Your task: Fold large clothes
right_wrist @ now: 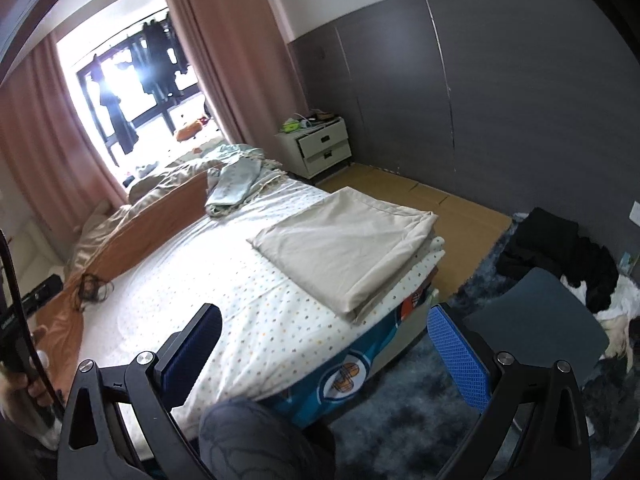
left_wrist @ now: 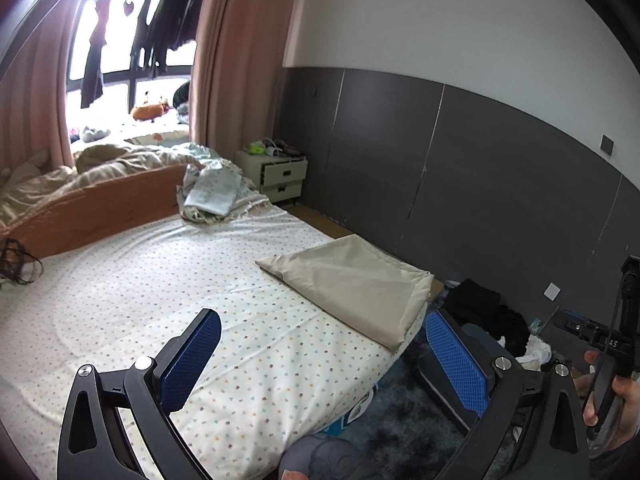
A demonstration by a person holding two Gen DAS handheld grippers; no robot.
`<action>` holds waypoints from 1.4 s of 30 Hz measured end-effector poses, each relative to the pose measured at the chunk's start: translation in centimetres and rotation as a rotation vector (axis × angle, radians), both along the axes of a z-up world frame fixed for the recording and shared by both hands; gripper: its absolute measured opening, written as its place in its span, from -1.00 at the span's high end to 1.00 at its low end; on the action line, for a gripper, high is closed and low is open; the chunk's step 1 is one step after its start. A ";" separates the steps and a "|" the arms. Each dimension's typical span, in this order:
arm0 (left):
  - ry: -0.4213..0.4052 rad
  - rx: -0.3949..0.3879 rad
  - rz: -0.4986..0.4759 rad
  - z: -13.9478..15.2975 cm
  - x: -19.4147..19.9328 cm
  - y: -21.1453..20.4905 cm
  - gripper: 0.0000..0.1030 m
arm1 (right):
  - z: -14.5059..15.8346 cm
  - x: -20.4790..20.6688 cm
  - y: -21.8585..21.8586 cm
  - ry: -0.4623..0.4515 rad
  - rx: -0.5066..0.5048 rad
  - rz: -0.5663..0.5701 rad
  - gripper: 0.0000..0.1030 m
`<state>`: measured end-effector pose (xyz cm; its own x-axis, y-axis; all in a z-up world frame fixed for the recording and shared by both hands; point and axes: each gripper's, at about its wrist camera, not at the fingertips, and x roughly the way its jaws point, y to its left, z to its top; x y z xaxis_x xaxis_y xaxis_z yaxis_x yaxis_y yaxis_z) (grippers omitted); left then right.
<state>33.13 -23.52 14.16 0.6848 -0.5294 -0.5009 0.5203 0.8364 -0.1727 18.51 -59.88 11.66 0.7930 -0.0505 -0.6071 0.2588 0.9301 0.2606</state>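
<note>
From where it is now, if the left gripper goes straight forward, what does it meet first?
Probably the dotted bedsheet, just short of the folded beige cloth. The open left gripper holds nothing; depth is uncertain.

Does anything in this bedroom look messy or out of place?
Yes. The beige cloth lies neatly folded at the mattress edge, but a pale blue garment sits crumpled at the far end, and dark and white clothes are heaped on the floor by the grey wall. The nightstand's top drawer hangs open.
</note>
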 end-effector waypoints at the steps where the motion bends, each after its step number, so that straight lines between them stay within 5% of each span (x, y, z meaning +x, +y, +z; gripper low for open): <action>1: -0.004 -0.004 0.004 0.1 -0.5 0.2 -0.99 | 0.2 -0.5 0.2 -0.004 -0.004 0.006 -1.00; 22: -0.169 -0.018 0.111 -0.8 -14.5 4.3 -0.99 | 1.5 -12.5 5.1 -0.118 -0.083 0.115 -1.00; 42: -0.214 -0.020 0.224 -6.0 -22.8 8.0 -0.99 | -0.2 -21.4 9.2 -0.225 -0.118 0.154 -1.00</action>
